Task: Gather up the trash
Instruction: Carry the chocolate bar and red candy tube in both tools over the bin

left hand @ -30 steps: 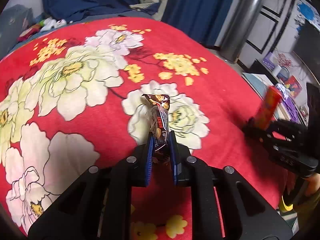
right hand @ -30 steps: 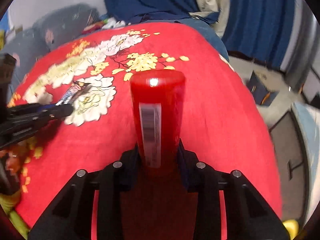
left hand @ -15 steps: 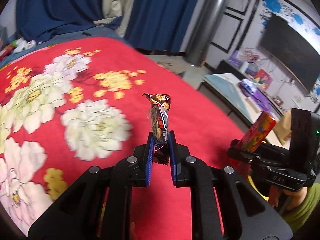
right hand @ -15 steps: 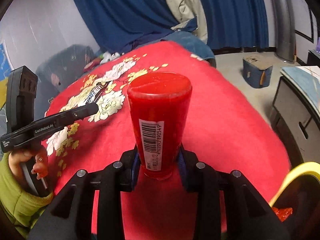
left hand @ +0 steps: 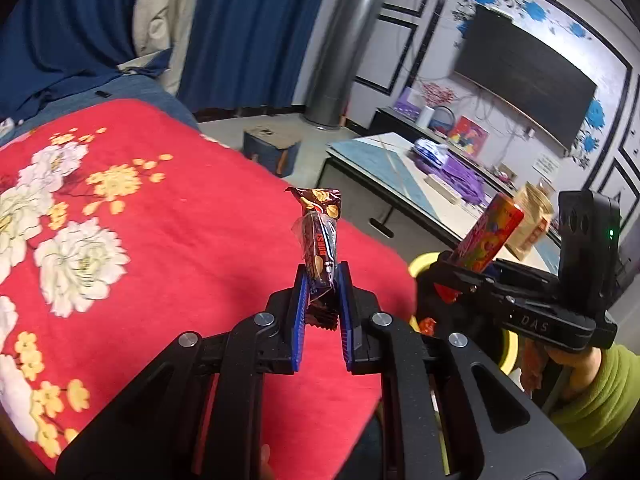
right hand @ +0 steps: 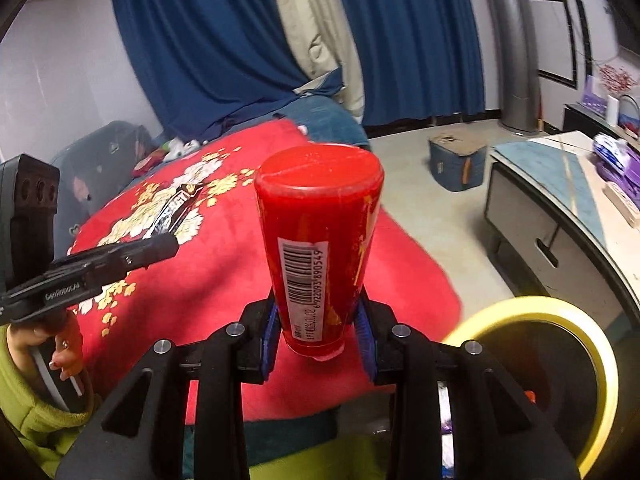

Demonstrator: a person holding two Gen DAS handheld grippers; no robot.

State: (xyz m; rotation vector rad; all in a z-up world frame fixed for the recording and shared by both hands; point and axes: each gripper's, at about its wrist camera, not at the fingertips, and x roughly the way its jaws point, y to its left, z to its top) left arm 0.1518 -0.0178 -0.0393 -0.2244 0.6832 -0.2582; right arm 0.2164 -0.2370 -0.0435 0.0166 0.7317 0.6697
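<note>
My left gripper (left hand: 322, 280) is shut on a brown snack wrapper (left hand: 319, 236) and holds it upright above the edge of the red flowered blanket (left hand: 120, 220). My right gripper (right hand: 318, 320) is shut on a red cylindrical tube (right hand: 318, 240) with a barcode, held upright. The tube (left hand: 490, 236) and right gripper (left hand: 468, 272) show at the right in the left wrist view, over a bin with a yellow rim (left hand: 424, 260). That bin (right hand: 540, 312) is at the lower right in the right wrist view. The left gripper (right hand: 170, 242) and wrapper (right hand: 174, 210) show at the left there.
A low white table (left hand: 400, 172) with purple items stands to the right of the bed. A blue box (right hand: 456, 164) sits on the floor beyond. Blue curtains (right hand: 240, 40) and a grey pipe (left hand: 344, 40) are at the back. A dark screen (left hand: 524, 80) hangs on the wall.
Both grippers have swung right off the middle of the blanket toward its edge, still holding their items. The yellow-rimmed bin has come into view under the right gripper.
</note>
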